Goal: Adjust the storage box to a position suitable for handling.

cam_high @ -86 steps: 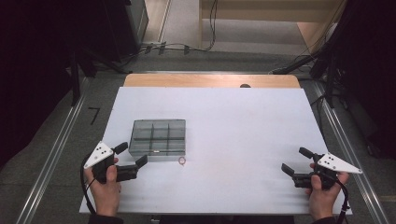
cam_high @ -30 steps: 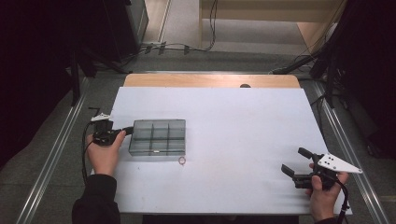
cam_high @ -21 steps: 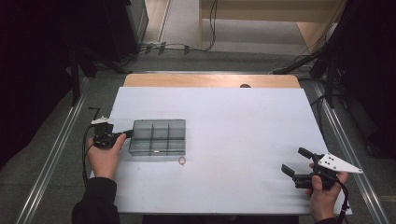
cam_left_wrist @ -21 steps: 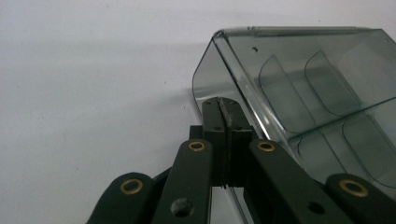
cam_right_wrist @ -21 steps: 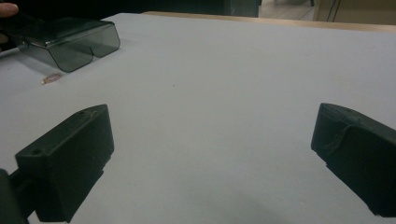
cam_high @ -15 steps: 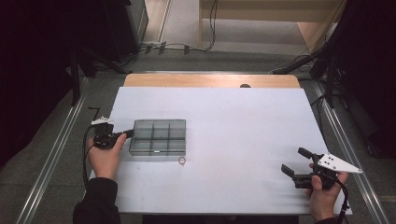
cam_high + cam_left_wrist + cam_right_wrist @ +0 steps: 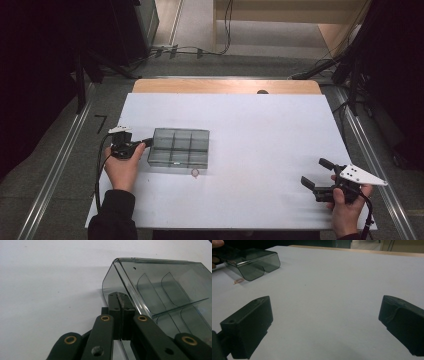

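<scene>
A smoky clear plastic compartment box [image 7: 179, 147] lies left of the table's middle, its inner dividers showing in the left gripper view [image 7: 162, 290]. My left gripper [image 7: 145, 143] is at the box's left side with its jaws pressed together; the tips [image 7: 121, 297] touch the box's end wall just under the rim. I cannot tell whether they pinch any edge. A small pinkish ring [image 7: 195, 173] lies on the sheet just in front of the box, also seen in the right gripper view [image 7: 238, 281]. My right gripper [image 7: 314, 173] is held open near the front right corner, nothing between its jaws.
A white sheet [image 7: 260, 130] covers the table, with a strip of bare wood [image 7: 225, 86] along the far edge. Cables and dark stands sit on the floor beyond. Metal rails run along both sides of the table.
My left gripper moved from the table's front left up to the box's left side, then edged right until its tips met the box. The right gripper stayed put.
</scene>
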A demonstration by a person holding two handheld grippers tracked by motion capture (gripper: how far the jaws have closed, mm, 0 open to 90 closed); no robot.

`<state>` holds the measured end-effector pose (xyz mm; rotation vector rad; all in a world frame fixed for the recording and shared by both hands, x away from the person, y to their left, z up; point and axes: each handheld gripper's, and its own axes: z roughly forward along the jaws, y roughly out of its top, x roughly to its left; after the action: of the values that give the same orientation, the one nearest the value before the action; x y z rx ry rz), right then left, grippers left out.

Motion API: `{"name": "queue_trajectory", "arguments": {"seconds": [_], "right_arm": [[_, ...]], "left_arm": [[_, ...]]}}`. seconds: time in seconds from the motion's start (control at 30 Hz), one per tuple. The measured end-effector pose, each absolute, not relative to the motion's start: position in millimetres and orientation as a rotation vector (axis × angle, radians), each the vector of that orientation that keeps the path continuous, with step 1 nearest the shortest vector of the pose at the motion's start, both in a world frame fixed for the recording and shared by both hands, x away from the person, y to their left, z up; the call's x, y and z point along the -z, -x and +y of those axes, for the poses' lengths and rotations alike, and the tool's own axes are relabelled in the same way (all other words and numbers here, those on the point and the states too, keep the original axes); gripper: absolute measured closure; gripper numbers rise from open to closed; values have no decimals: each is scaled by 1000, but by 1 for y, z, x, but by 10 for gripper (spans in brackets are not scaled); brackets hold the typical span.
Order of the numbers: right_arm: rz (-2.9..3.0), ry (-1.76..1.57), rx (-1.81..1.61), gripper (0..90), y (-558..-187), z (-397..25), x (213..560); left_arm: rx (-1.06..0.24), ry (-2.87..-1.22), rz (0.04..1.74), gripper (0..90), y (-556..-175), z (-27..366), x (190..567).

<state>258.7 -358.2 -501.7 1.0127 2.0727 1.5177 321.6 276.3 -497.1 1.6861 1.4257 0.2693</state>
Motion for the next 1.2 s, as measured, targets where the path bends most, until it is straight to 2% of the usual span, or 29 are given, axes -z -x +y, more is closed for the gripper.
{"name": "queue_trajectory", "arguments": {"seconds": [1.2], "right_arm": [[2077, -998, -1521, 0, -259, -358, 502]], "left_arm": [[-179, -1735, 1279, 895, -326, 203, 498]]}}
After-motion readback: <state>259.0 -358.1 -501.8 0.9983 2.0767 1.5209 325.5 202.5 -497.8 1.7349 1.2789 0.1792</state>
